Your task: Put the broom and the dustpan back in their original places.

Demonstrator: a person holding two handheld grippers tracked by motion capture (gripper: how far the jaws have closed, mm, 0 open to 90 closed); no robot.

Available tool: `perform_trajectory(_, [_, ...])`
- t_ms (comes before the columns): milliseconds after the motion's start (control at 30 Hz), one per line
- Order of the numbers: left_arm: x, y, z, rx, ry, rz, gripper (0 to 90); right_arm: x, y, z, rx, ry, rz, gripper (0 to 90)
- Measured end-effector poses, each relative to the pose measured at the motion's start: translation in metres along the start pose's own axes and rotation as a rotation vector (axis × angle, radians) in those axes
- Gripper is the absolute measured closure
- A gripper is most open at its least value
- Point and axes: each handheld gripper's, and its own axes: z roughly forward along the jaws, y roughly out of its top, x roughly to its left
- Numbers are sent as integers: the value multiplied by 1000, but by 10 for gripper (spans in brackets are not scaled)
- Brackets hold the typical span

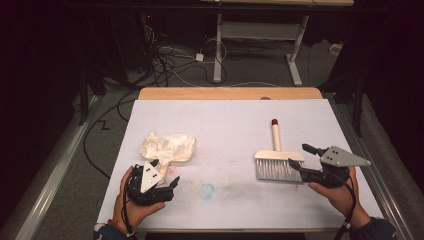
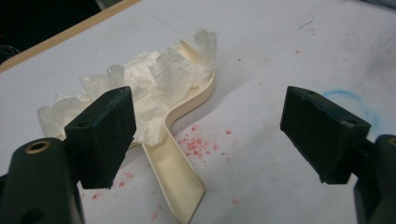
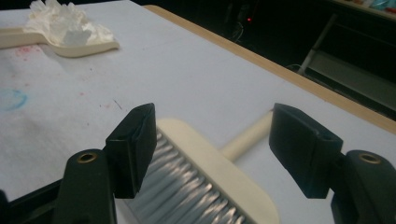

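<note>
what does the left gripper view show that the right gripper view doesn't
Left gripper view alone: the dustpan's handle up close, red crumbs beside it, and its own open jaws. Right gripper view alone: the brush with grey bristles and cream handle, just ahead of that gripper's open jaws. Both: the tissue piled in the dustpan, the blue ring, the white table.

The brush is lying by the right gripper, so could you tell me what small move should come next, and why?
Probably ease the right gripper forward and close on the brush: its jaws stand open on either side of the brush head, nothing held. The left gripper is likewise open near the dustpan.
</note>
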Motion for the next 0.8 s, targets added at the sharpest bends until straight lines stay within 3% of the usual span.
perform_trajectory(133, [-3,-10,-1,3,13,25,177,7,-14,-6,-13,-18,-1,302])
perform_trajectory(233, [-4,-15,-1,9,8,14,177,11,-20,-9,-7,-43,-13,270])
perform_trajectory(433, [-8,-14,-1,5,6,29,176,18,-20,-13,-24,-60,-22,260])
perform_trajectory(500, [-8,-13,0,5,17,56,176,18,-19,-14,-37,-58,-29,258])
perform_trajectory(800, [-8,-13,1,13,12,36,177,18,-19,-14,-49,-73,-31,246])
